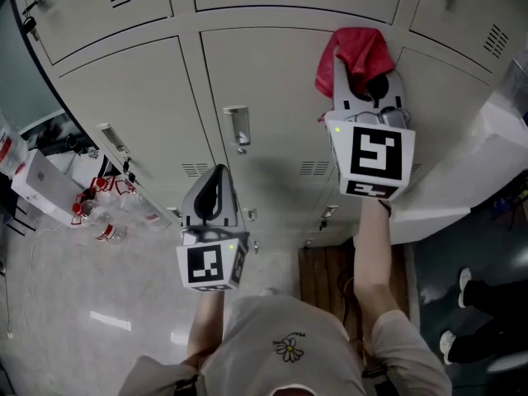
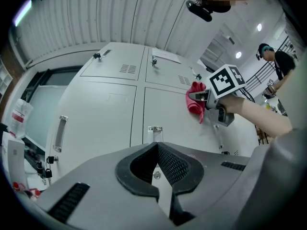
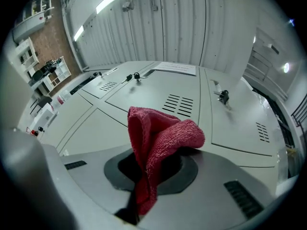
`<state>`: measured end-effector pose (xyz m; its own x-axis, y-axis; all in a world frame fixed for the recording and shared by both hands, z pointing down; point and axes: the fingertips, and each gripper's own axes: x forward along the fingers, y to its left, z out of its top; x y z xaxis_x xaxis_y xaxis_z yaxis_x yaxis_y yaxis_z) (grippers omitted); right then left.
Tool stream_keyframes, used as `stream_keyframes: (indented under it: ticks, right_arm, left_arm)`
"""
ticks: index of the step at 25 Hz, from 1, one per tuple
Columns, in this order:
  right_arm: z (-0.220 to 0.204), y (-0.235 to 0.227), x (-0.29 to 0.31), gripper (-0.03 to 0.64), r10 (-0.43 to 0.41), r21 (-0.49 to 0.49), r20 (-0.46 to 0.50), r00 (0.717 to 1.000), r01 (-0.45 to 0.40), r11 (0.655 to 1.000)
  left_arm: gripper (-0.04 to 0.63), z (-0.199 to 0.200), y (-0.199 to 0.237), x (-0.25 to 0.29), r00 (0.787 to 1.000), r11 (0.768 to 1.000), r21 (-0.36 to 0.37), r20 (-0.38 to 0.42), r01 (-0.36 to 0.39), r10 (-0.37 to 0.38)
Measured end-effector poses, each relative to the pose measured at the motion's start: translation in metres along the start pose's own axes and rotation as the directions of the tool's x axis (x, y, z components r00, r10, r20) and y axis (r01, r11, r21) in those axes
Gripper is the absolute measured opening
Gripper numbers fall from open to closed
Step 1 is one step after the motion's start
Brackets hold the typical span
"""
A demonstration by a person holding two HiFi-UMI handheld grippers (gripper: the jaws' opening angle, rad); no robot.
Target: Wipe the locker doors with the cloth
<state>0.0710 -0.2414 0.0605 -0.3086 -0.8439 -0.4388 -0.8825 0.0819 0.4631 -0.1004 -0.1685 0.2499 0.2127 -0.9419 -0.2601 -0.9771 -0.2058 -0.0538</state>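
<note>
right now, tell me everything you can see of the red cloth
The red cloth looks like fuzzy terry fabric, folded and bunched. The right gripper is shut on its lower part, with the upper folds flopping over the jaws. It is held up against or just off a pale grey locker door; contact is unclear.

A red terry cloth (image 1: 360, 52) is seen bunched and folded over, pinched in the right gripper (image 1: 364, 79) and held at the upper right corner of the middle locker door (image 1: 264, 97). The pale grey locker doors (image 1: 124, 106) are all shut, with vent slots low on each.
</note>
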Motion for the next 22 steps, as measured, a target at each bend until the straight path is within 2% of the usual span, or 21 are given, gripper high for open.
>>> stream_keyframes:
  ticks: [8, 14, 22]
  right_arm:
    - [-0.018, -0.042, -0.013, 0.031, -0.092, -0.046, -0.049, 0.995, 0.09, 0.995]
    - [-0.026, -0.06, -0.018, 0.031, -0.133, -0.075, -0.072, 0.989, 0.127, 0.989]
    - [-0.028, -0.064, -0.019, 0.031, -0.144, -0.102, -0.076, 0.987, 0.136, 0.985]
  left_arm:
    - [0.015, 0.002, 0.002, 0.002, 1.0, 1.0, -0.021, 0.009, 0.002, -0.001]
    - [0.015, -0.001, -0.007, 0.005, 0.999, 0.999, 0.009, -0.002, 0.035, -0.035]
    - [0.015, -0.002, -0.005, 0.006, 0.999, 0.999, 0.017, 0.002, 0.046, -0.046]
